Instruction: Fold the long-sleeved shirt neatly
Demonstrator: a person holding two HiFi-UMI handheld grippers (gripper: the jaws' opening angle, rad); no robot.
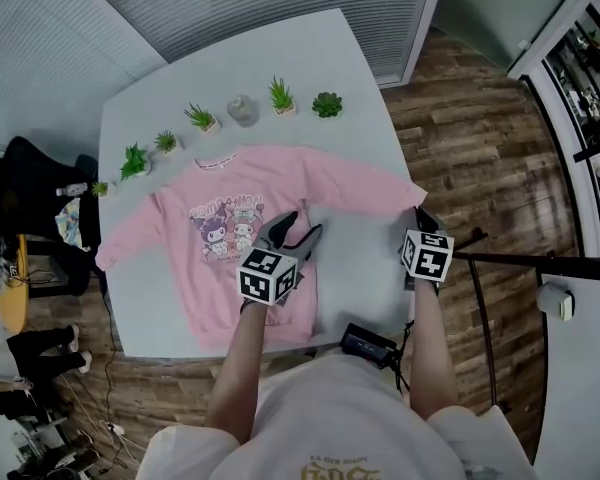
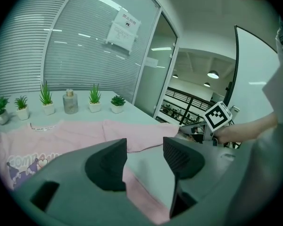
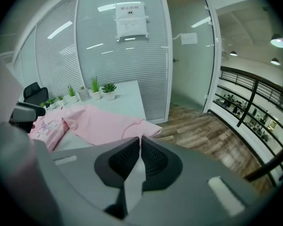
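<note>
A pink long-sleeved shirt (image 1: pixel 230 238) with a cartoon print lies flat, front up, on the white table (image 1: pixel 365 268), both sleeves spread out. My left gripper (image 1: pixel 300 226) hovers open over the shirt's right side near the armpit; in the left gripper view (image 2: pixel 145 147) nothing sits between its jaws, with pink cloth (image 2: pixel 47 140) below them. My right gripper (image 1: pixel 422 216) is at the table's right edge, shut on the cuff of the right sleeve (image 1: pixel 365 183). In the right gripper view (image 3: pixel 140 140) the pink cuff (image 3: pixel 142 126) puckers into the closed tips.
Several small potted plants (image 1: pixel 280 96) and a glass bottle (image 1: pixel 243 110) line the table's far side behind the collar. A black device (image 1: pixel 368 343) hangs at the near edge. A black chair (image 1: pixel 35 183) stands left of the table. Wooden floor (image 1: pixel 480 168) lies to the right.
</note>
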